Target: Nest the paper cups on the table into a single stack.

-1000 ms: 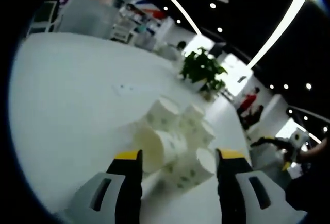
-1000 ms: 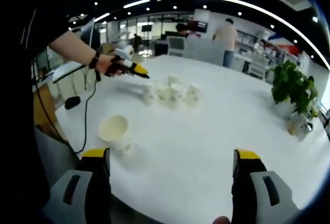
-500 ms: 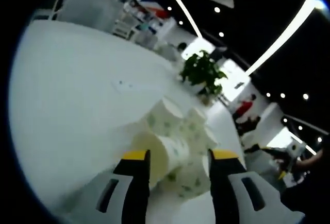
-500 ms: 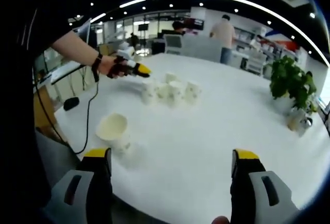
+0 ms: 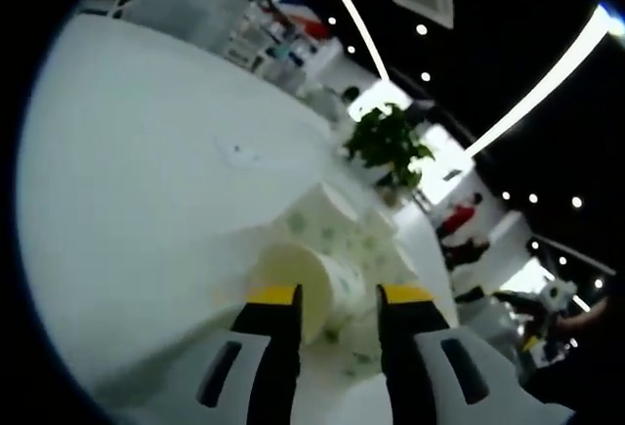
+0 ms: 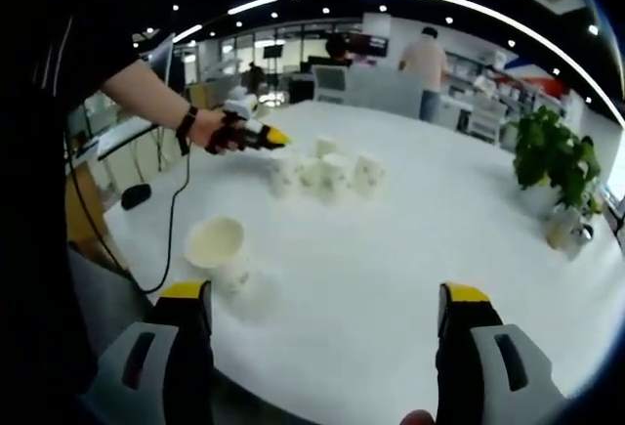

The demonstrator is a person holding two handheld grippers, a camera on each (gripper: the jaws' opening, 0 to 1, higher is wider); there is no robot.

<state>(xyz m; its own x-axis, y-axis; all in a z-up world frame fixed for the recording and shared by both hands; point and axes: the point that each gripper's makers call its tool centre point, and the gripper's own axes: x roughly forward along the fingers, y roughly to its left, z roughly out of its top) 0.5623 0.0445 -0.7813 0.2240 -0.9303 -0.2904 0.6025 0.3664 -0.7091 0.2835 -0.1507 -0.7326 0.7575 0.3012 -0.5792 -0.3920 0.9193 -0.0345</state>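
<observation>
The jaws of the left gripper (image 5: 337, 300) are being drawn together, the wide gap of a second ago being narrowed step by step around the rim of the nearest paper cup (image 5: 305, 281) in the cluster of cups (image 5: 356, 244). In the left gripper view that cup is being brought closer and lower between the yellow tips, though much of that shift is being made by the camera itself. In the right gripper view the left gripper (image 6: 262, 135) is being eased slightly closer to the cluster.

bright ceiling strips (image 6: 459, 7) glare; left gripper view blurred, edges warped.
</observation>
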